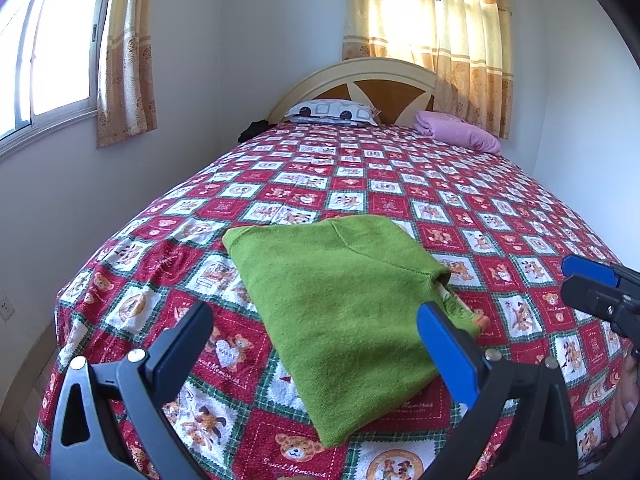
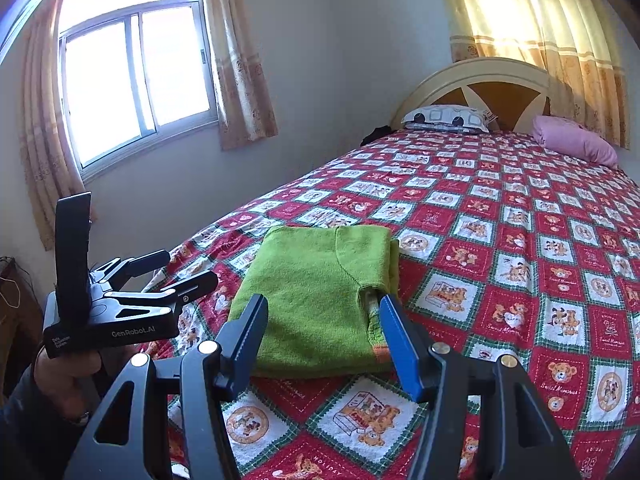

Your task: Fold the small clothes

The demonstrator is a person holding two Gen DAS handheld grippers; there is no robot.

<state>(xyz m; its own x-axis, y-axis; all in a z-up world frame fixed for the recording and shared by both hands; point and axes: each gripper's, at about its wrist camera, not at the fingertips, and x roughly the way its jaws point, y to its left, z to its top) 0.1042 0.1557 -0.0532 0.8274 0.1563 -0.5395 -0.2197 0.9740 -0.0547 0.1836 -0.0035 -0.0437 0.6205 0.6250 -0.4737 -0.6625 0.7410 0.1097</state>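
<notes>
On the bedspread (image 1: 500,216), a folded green garment (image 2: 316,300) is seen just ahead of both spread, empty grippers, left (image 1: 316,344) and right (image 2: 320,340), long axis pointing away, the right judged nearer.

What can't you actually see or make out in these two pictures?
- Green garment: folded, so its type and inner layers are hidden, in both views.
- Dark item beside the patterned pillow: too small to identify.
- Bedspread lettering: mostly too small, blurred.
</notes>
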